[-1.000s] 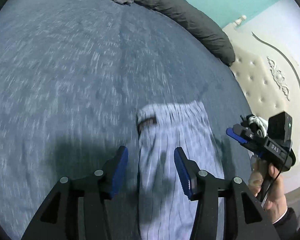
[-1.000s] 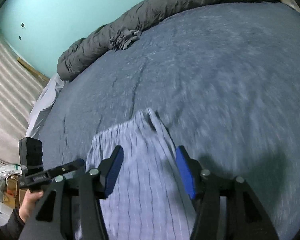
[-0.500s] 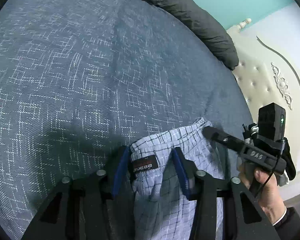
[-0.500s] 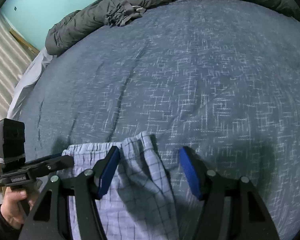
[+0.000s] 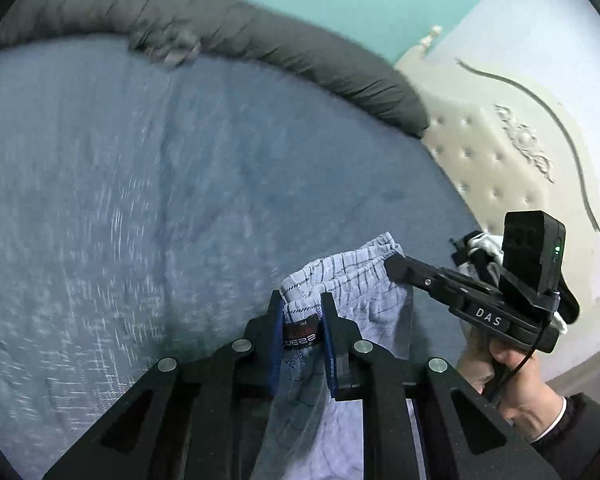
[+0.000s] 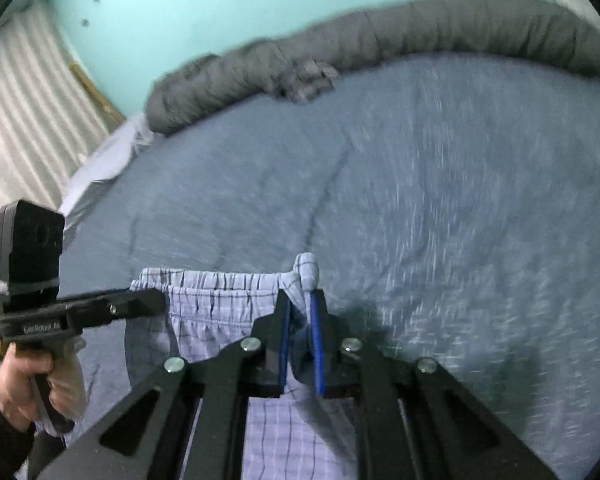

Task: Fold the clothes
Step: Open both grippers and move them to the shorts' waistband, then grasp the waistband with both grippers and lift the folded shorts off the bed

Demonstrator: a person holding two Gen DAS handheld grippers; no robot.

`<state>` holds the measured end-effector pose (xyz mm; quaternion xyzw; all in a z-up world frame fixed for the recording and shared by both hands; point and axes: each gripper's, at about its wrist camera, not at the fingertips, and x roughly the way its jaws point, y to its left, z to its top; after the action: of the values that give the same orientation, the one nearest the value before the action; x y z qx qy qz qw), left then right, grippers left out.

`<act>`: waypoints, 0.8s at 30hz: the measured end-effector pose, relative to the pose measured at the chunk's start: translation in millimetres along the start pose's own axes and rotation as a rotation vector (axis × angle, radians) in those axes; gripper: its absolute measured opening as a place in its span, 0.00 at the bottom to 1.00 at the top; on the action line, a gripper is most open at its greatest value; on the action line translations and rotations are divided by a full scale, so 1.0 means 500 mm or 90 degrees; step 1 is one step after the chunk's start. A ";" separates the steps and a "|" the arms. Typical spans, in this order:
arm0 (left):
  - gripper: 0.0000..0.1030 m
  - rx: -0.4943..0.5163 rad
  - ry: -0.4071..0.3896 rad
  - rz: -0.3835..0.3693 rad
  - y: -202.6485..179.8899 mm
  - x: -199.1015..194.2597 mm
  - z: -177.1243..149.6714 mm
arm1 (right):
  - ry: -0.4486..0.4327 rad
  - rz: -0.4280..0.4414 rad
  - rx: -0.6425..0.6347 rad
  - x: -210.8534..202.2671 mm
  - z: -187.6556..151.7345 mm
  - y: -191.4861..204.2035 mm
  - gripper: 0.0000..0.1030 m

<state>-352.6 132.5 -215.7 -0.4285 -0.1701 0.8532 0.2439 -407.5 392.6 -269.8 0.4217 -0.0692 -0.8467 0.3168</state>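
Pale blue checked shorts [image 5: 356,280], gathered elastic waistband stretched level side to side, legs hanging straight down above the blue bed [image 5: 140,200], left gripper [image 5: 302,322] clamped tight on the labelled waistband corner, right gripper [image 6: 299,320] pinched closed on the opposite corner, fabric crumpled at both grips.

Shorts [image 5: 352,280] on bed [image 5: 140,200], duvet [image 5: 260,36] behind.
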 end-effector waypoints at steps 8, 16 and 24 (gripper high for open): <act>0.17 0.095 -0.069 -0.006 -0.176 -0.144 0.047 | -0.128 0.023 -0.059 -0.239 0.034 0.075 0.08; 0.17 0.162 -0.100 -0.014 -0.323 -0.221 0.071 | -0.198 -0.002 -0.086 -0.410 0.068 0.107 0.08; 0.17 0.201 -0.104 -0.030 -0.427 -0.258 0.065 | -0.228 -0.037 -0.099 -0.530 0.061 0.109 0.08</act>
<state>-255.2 233.1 -6.8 -0.3099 -0.0632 0.8954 0.3136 -286.9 502.6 -51.6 0.2406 -0.0467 -0.9197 0.3066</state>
